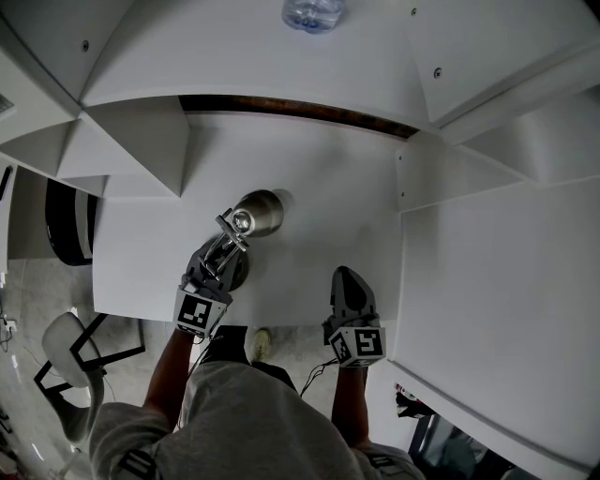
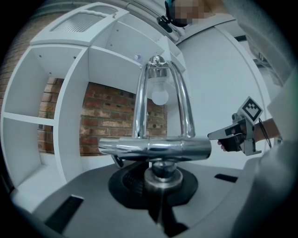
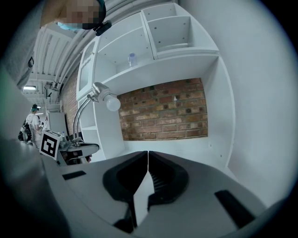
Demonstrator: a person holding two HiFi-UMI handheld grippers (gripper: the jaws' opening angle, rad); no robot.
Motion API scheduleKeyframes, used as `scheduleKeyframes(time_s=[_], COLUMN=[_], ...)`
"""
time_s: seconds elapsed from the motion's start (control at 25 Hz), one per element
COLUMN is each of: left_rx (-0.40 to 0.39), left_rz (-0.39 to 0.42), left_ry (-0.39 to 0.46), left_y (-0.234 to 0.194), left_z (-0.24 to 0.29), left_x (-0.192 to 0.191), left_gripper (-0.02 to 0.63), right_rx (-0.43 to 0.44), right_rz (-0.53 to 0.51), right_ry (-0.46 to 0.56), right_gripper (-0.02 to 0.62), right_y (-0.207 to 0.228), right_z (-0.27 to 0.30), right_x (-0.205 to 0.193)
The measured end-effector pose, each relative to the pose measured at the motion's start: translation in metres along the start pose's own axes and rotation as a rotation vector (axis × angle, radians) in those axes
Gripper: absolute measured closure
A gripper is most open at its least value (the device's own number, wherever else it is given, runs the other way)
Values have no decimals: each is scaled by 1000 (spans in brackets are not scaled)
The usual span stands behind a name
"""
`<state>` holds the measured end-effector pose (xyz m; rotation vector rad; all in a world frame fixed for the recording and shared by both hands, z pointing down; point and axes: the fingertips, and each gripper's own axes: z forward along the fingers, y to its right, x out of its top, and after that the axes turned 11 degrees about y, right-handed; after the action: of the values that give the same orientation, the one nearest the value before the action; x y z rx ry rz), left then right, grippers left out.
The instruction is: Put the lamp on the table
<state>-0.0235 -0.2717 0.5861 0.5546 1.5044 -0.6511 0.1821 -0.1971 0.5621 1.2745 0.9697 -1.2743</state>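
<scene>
Left hand-held gripper (image 1: 228, 247) and right (image 1: 345, 276) closed

Soft bright light; glare on the lamp (image 2: 153, 148) — fisheye-warped edges.

In the head view my left gripper (image 1: 225, 251) covers the lower part of the lamp (image 1: 259, 212), so I cannot tell whether its foot touches the table (image 1: 323, 220). In the left gripper view the lamp's chrome crossbar hides my pads. The top edge cuts off the bottle (image 1: 312, 11). A distant person (image 3: 32, 123) in the right gripper view is too small to make out.
</scene>
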Motion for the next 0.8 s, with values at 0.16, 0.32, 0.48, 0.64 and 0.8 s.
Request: scheduleKeyframes(time_s=[0.16,0.32,0.48,0.64,0.8], left_rx=[12,16,15,15,24], left_rz=[3,2,1,1,-1], left_ry=[18,19,18,2,-21], left_y=[-2,-2,-1,-2,-3], left_z=[-1,-1,-1,-2,-3], left_x=[-1,-3,-2,-6,-10], left_gripper=[603,602,601,601,583], right_rx=[2,11,9,19,18], right_rz=[5,-5,-1,-15,-6], right_ry=[-5,5,-6,-3,4], right_gripper=[571,571,571,571,571], right_y=[-4,-6,-6,-9,-11], right_z=[-6,-10,-15,-17,-19], right_x=[-1,2,0,1,2])
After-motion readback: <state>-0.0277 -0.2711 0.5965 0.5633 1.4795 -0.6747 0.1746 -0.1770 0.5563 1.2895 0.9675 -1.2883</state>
